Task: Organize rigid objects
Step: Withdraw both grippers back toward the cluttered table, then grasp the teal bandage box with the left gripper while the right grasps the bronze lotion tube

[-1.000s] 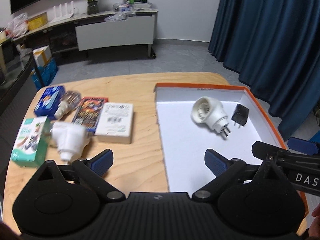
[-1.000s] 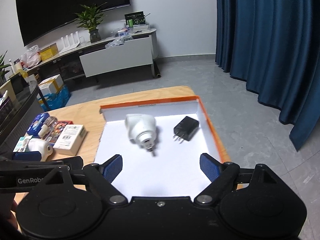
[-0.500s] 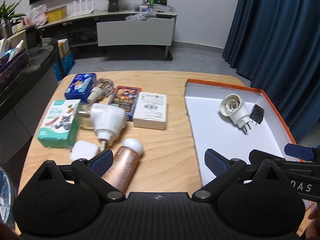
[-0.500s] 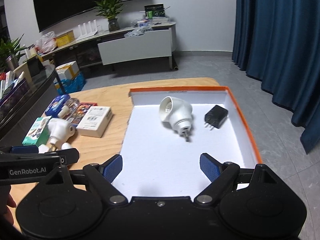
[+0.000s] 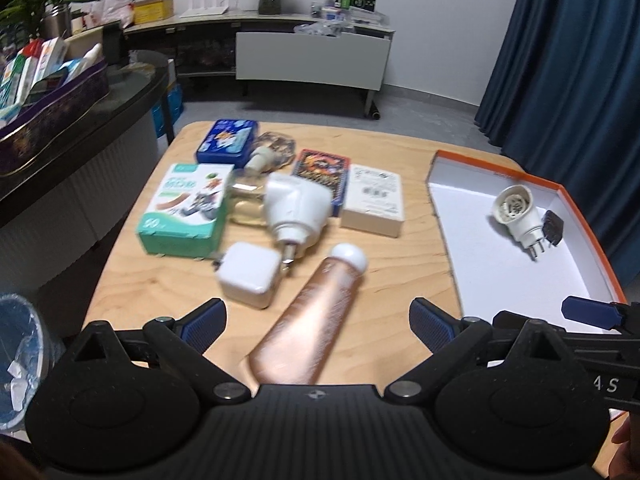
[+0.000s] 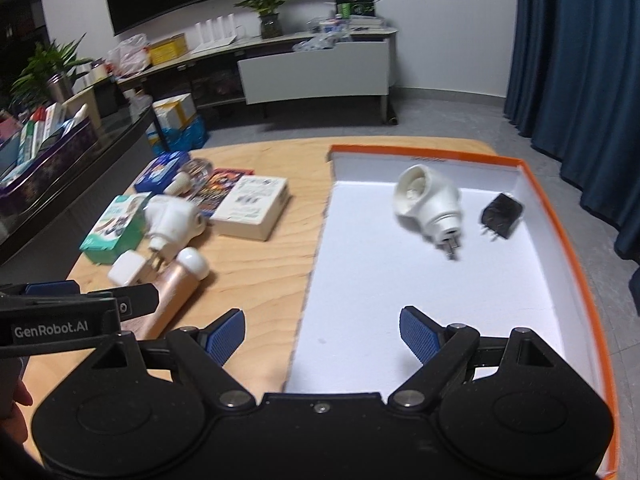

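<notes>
An orange-rimmed white tray (image 5: 576,216) (image 6: 560,216) at the table's right holds a white round plug adapter (image 5: 518,214) (image 6: 430,206) and a black charger (image 5: 554,227) (image 6: 502,215). On the wood to its left lie a white plug (image 5: 298,206) (image 6: 170,220), a white cube charger (image 5: 248,280) (image 6: 126,268) and a copper tube with a white cap (image 5: 308,320) (image 6: 176,292). My left gripper (image 5: 316,324) is open above the tube's lower end. My right gripper (image 6: 322,334) hangs open over the tray's near left edge.
Behind the plugs lie a green box (image 5: 186,208), a blue box (image 5: 228,146), a white box (image 5: 374,200), a red card pack (image 5: 320,172) and a glass bottle (image 5: 274,148). A dark counter (image 5: 80,120) stands at the left, and a bin (image 5: 20,356) by the table's corner.
Both cameras have pulled back and swung left. More of the table's left side shows, with the cube charger and the copper tube now in the left wrist view. No object moved.
</notes>
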`<state>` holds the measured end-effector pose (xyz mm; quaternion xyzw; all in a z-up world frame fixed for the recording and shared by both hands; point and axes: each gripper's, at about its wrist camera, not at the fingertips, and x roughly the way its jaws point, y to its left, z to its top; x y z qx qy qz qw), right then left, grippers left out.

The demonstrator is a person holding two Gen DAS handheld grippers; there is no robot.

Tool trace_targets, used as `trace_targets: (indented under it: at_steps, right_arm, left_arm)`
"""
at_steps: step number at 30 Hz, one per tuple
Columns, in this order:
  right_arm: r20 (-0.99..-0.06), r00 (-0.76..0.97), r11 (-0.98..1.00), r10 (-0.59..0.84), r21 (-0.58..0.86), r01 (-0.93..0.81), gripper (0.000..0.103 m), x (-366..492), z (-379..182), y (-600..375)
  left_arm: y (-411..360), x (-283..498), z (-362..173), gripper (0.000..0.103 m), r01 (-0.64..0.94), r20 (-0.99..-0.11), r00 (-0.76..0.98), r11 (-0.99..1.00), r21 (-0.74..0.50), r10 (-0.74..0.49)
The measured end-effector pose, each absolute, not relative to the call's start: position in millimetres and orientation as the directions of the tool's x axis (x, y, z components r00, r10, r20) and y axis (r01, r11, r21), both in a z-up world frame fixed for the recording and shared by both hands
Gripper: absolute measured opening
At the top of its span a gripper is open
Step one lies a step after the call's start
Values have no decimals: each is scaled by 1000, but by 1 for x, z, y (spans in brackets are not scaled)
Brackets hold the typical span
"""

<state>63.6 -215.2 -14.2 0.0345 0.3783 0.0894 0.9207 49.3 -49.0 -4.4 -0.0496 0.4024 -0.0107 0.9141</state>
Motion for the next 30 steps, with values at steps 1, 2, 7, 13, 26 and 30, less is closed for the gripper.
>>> trace_targets:
  at_steps: [1, 2, 7, 13, 26, 30]
  right_arm:
    - [-692, 694, 980, 199, 135, -146, 100, 64, -15, -212]
    - [-694, 689, 978, 207, 138, -154, 100, 63, -16, -208]
    - [-705, 668, 970, 239, 141, -198, 99, 64, -20, -193]
    - [-709, 662, 968, 243, 137, -208, 99, 63, -21, -190]
    - [-719, 651, 964, 245, 107, -244, 99, 68, -23, -170]
    - [-729, 640, 961, 245, 95, -260, 99, 72, -26, -160]
  left_arm:
    - [-45, 48, -5, 101, -25, -735, 676, 995, -101, -58]
    - [-41, 46, -6, 101, -28, -734, 677, 994, -102, -56]
    - [-18, 44, -10, 101, -61, -731, 678, 986, -153, -71]
    - [18, 60, -11, 102, -178, -725, 688, 976, -122, 34]
    - [57, 138, -29, 103, -189, -734, 670, 982, -21, 113]
    - [51, 146, -31, 103, -126, -734, 676, 992, -28, 65]
